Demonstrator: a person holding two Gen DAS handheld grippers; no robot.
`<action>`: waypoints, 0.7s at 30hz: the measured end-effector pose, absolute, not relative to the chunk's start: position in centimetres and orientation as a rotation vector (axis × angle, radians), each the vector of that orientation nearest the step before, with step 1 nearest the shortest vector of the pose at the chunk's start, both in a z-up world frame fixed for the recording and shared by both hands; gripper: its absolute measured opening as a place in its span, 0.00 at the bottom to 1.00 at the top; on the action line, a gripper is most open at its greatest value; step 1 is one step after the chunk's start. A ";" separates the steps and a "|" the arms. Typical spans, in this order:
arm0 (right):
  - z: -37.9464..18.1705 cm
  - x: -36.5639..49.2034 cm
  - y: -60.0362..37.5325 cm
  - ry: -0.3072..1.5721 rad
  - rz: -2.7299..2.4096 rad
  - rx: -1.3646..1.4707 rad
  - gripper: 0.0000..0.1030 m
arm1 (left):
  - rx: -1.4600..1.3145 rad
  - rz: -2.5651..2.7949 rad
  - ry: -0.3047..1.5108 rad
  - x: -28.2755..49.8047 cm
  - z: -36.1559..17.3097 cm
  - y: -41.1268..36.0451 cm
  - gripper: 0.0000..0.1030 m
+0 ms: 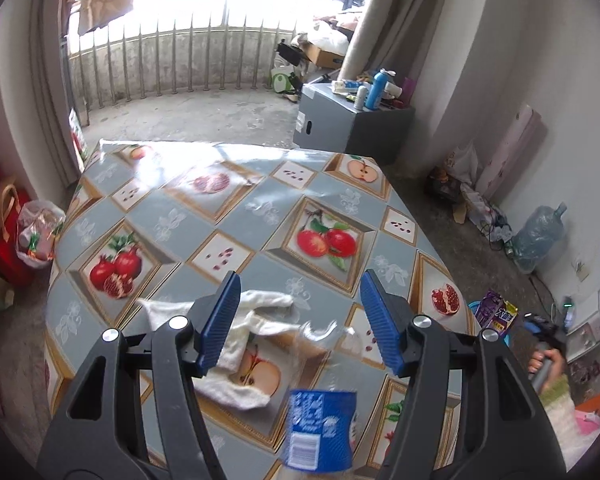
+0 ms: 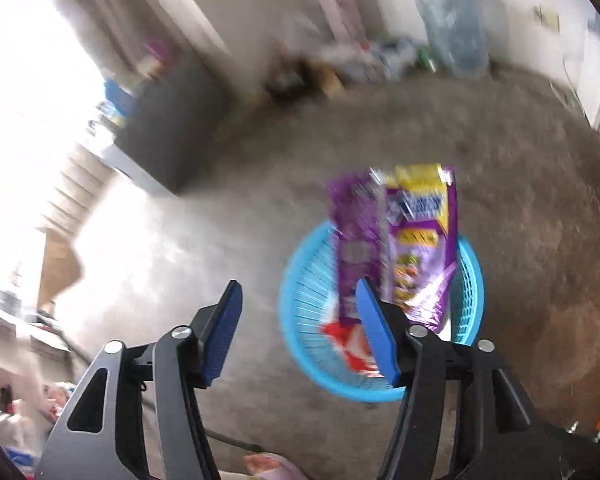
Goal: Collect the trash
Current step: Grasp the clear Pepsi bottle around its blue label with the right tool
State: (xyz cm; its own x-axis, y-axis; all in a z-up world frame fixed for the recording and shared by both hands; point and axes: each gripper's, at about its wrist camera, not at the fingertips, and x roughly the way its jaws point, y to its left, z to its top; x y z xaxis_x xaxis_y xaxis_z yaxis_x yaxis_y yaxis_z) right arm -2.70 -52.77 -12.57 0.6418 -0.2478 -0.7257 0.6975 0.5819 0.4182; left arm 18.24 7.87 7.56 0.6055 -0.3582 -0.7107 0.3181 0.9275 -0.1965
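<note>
Nearest the left wrist camera, a clear plastic bottle [image 1: 320, 428] with a blue label lies on the table [image 1: 228, 216] at the bottom edge of the view, its transparent neck pointing away between the 2 blue pads of the left gripper [image 1: 300, 320]. Those jaws stand well apart, with no pad touching the bottle, so the left gripper holds nothing. Just beyond the bottle, partly under the left pad, a white cloth or crumpled plastic bag [image 1: 236, 344] lies on the fruit-patterned tablecloth; which of the 2 it is I cannot tell. Off the table's right edge a hand [image 1: 544, 362] grips a grey handle, and near it a purple snack bag [image 1: 496, 312] sticks up beside a sliver of blue rim.

From the right wrist camera, which is blurred, the right gripper [image 2: 300, 332] hangs above a concrete floor [image 2: 500, 200] with its jaws parted and nothing between them. A round blue basket [image 2: 300, 320] sits on the floor, partly behind the gripper's right finger. In it stands the purple and yellow snack bag [image 2: 412, 240], leaning upright against the far rim, with a red and white wrapper [image 2: 352, 344] lying at its base. A large water jug [image 2: 452, 24] stands by the far wall.
</note>
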 end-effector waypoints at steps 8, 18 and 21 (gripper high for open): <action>-0.9 -1.5 -38.2 0.542 -0.227 0.718 0.64 | -0.118 -0.368 0.866 15.3 4.6 12.4 0.57; -4.5 9.2 -14.9 0.917 0.409 0.841 0.64 | -0.267 -0.464 1.056 11.2 -2.9 14.4 0.24; -6.2 11.0 -11.7 1.002 0.469 0.860 0.64 | -0.310 -0.493 1.089 10.6 -4.5 14.2 0.17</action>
State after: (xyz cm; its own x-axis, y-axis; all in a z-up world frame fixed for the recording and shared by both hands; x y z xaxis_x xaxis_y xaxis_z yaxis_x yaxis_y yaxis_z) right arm 10.96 -11.65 -6.22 0.4818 0.6946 -0.5342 0.0351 0.5939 0.8038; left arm 10.55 14.18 -4.49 0.3723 -0.5251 -0.7653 0.2283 0.8510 -0.4729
